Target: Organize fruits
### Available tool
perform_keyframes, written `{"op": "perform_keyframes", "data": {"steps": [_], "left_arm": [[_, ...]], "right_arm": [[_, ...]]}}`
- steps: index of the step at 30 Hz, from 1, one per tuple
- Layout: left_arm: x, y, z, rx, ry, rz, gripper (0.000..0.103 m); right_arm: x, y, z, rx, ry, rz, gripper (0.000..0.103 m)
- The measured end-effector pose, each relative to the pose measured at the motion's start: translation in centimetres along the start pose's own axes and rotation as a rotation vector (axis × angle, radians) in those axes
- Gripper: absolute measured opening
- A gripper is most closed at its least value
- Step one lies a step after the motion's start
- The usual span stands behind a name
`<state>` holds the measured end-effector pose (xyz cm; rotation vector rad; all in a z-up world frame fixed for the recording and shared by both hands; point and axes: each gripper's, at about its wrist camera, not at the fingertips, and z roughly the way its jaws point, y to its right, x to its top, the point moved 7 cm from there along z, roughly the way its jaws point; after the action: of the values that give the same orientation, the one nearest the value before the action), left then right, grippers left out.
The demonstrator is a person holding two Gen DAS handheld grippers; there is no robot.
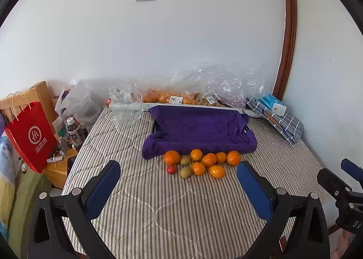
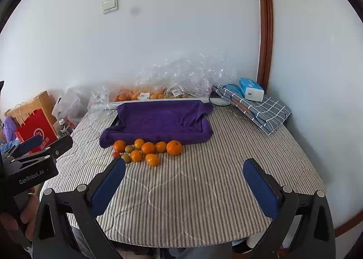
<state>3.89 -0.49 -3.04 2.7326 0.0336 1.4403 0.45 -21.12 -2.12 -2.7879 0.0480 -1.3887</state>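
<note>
Hovering above the striped table (image 1: 158, 213), the left gripper (image 1: 179, 168) and right gripper (image 2: 184, 166) both hold jaws apart, empty, near the fruits (image 1: 202, 162) beside the purple-towelled tray (image 1: 199, 129).

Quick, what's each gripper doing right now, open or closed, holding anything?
Left gripper: open, holding nothing, short of the fruit pile.
Right gripper: open, holding nothing, over the striped cover.

Left gripper (image 1: 179, 177) is held level, jaws spread wide. Right gripper (image 2: 185, 176) is held alongside, likewise spread. Nothing is gripped.
</note>
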Motion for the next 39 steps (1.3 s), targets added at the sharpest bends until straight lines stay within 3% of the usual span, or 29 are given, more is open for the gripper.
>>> {"op": "perform_keyframes", "data": {"steps": [39], "left_arm": [[0.3, 0.0, -1.0, -0.005, 0.007, -0.015, 0.103]], "right_arm": [[0.6, -0.3, -0.8, 0.018, 0.024, 0.023, 0.102]]}}
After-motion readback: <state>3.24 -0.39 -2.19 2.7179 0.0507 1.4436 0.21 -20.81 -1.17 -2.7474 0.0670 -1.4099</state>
